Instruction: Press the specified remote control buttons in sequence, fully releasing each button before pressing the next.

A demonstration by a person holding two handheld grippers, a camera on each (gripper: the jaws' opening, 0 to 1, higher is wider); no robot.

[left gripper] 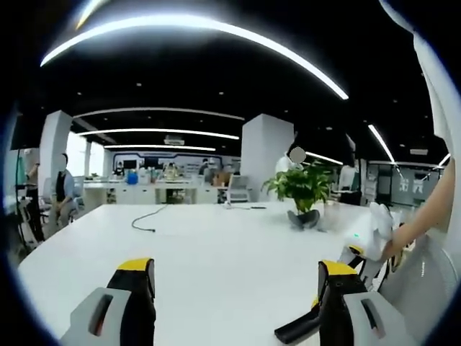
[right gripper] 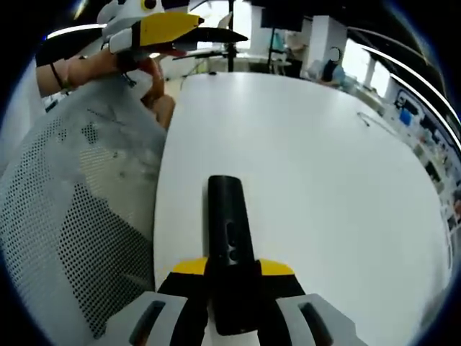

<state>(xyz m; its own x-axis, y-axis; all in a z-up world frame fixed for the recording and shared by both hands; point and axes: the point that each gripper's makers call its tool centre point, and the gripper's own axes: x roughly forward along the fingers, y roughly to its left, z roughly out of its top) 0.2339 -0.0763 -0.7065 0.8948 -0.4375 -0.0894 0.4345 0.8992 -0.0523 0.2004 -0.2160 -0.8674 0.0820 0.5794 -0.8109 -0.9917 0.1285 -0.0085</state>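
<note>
Gripping one black remote control (right gripper: 230, 249) in the right gripper (right gripper: 232, 277), over one white table (right gripper: 324, 187); left gripper (left gripper: 234, 277) wide open, empty; one potted plant (left gripper: 302, 191), perhaps three people.

No readable text, labels, brands or numbers. Remote (right gripper: 231, 252) shows pale button marks, too blurred to read. Far wall panels (left gripper: 403, 184) in left gripper view carry marks, too small to make out.
</note>
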